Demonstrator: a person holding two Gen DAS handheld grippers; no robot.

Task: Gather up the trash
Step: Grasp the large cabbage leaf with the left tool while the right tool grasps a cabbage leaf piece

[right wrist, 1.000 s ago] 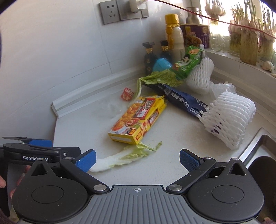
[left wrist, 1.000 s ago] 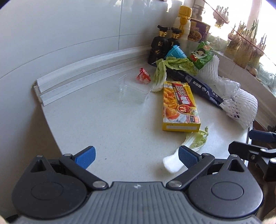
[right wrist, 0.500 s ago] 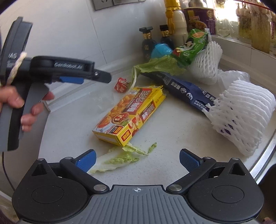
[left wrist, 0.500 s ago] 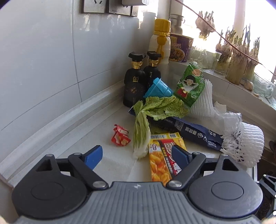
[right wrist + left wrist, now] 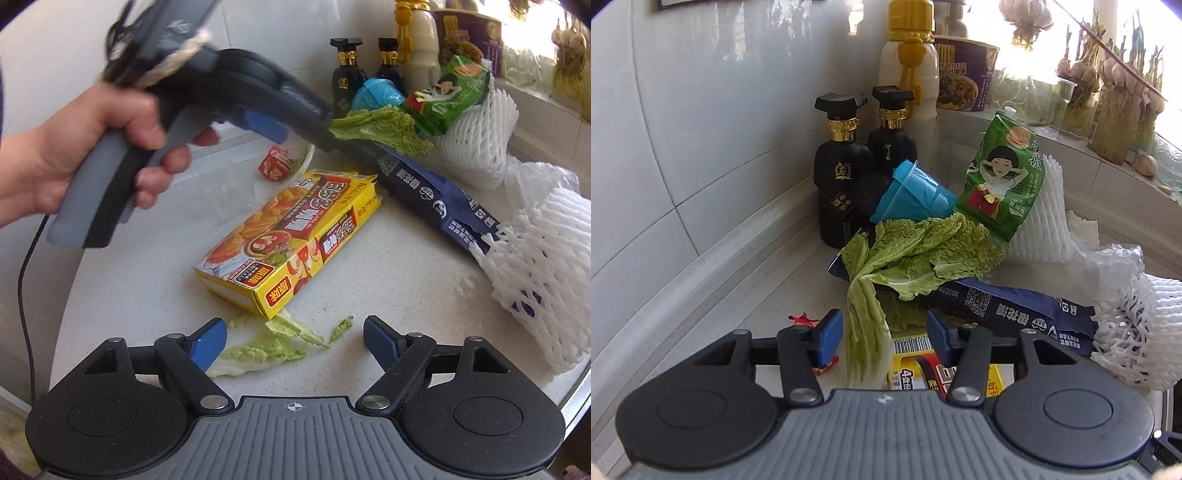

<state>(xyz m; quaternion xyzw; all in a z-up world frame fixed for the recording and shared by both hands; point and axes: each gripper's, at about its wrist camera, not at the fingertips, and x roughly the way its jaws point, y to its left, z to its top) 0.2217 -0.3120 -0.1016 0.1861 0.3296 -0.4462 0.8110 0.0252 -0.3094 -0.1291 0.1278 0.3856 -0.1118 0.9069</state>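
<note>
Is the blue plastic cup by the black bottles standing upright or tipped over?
Tipped over. The blue cup lies on its side, its rim turned toward the black bottles, resting above the cabbage leaf.

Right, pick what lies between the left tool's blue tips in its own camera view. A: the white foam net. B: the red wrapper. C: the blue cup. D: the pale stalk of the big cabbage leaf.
D: the cabbage leaf has its pale stalk running between the closing tips of the left tool.

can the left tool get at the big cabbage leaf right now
Probably yes. The left tool straddles the white stalk of the cabbage leaf, jaws closing, nothing lying over the stalk. The pads look not yet pressed on it.
</note>
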